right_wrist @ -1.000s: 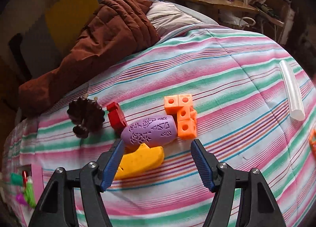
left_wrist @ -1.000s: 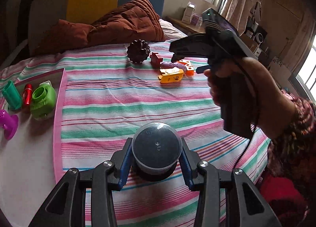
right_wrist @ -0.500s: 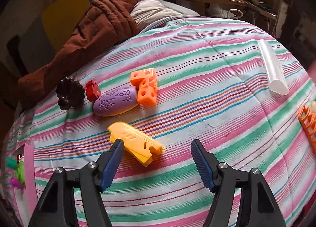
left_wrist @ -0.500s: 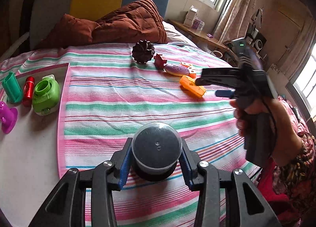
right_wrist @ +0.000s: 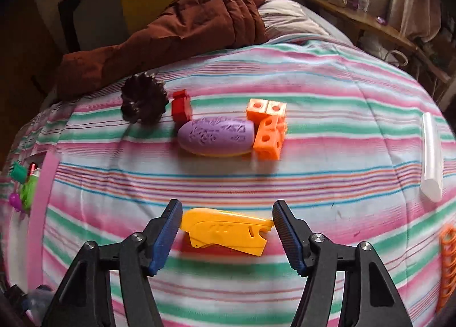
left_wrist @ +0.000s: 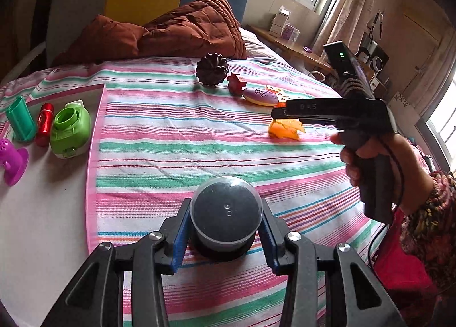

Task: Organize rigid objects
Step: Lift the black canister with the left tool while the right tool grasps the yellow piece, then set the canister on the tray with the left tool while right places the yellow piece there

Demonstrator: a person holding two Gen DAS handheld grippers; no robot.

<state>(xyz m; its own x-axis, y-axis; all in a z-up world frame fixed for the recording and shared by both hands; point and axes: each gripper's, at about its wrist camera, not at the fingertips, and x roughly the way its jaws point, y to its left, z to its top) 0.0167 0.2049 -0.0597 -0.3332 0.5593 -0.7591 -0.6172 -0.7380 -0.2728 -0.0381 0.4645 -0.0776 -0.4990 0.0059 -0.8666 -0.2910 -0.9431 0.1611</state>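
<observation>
Now sits squarely between the pads of the right gripper [right_wrist: 227, 237], where a second ago lay off by the left finger: the yellow plastic piece [right_wrist: 226, 231], flat on the striped bedspread [right_wrist: 327, 139]. Have just been closing a little, those jaws, yet still spread, pads beside the two ends and not clearly pressing. Pinches meanwhile, as before, the left gripper [left_wrist: 223, 237], with blue pads tight on both sides of the black round container [left_wrist: 226, 213] with clear lid, low over the cloth. Judged as the step in hand: picking up the yellow piece. Needed next, probably: to lower slightly, close fully on the two ends, and lift without tilting, because the piece is thin and may slip. Farther on the bedspread: purple oval case [right_wrist: 216, 136] touching orange cubes [right_wrist: 268, 127], then red block [right_wrist: 181, 106] and dark fluted mould [right_wrist: 144, 102]. At left, on the white tray [left_wrist: 42, 213], waiting already: green pot [left_wrist: 71, 132], red tube [left_wrist: 45, 123].
</observation>
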